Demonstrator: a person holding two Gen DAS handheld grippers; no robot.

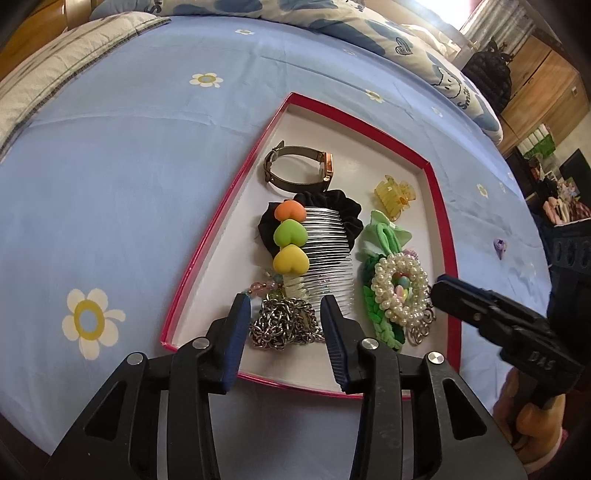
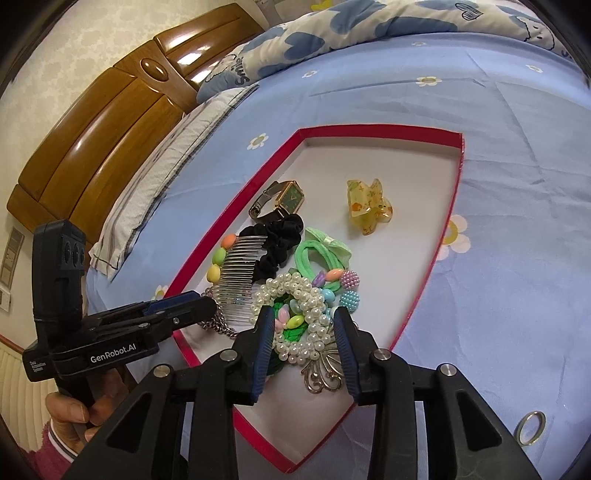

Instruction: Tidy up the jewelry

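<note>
A shallow red-rimmed tray (image 1: pixel 439 206) lay on the bed's blue flowered sheet (image 1: pixel 129 155) and served as the landmark. Inside it, toward its far left, stood a watch (image 1: pixel 299 168) on edge; toward its far right, apart from the rest, lay a yellow claw clip (image 1: pixel 393 194). At mid-tray a black scrunchie (image 1: pixel 343 206) was partly covered by a metal comb (image 1: pixel 328 254) bearing three heart ornaments, and to the right of the comb lay a green hair tie (image 1: pixel 384 236). At the tray's near end a silver chain (image 1: pixel 284 325) was heaped on the left, and a pearl bracelet (image 2: pixel 295 314) lay over green bands and coloured beads on the right, crowding a silver filigree piece (image 2: pixel 323 373).

The left hand-held gripper (image 1: pixel 284 317) hung over the chain, jaws parted moderately on either side of it, pads clear of the links. The right hand-held gripper (image 2: pixel 304 332) straddled the pearl bracelet likewise, jaws partly apart, with no evident pinch. The two tools stood close together over the tray's near end.

Outside the tray, a small purple clip (image 1: pixel 499 246) lay on the sheet to its right, and a ring (image 2: pixel 532 432) near its closest right corner. A patterned quilt (image 2: pixel 369 29) and wooden headboard (image 2: pixel 110 122) lay beyond the tray.
</note>
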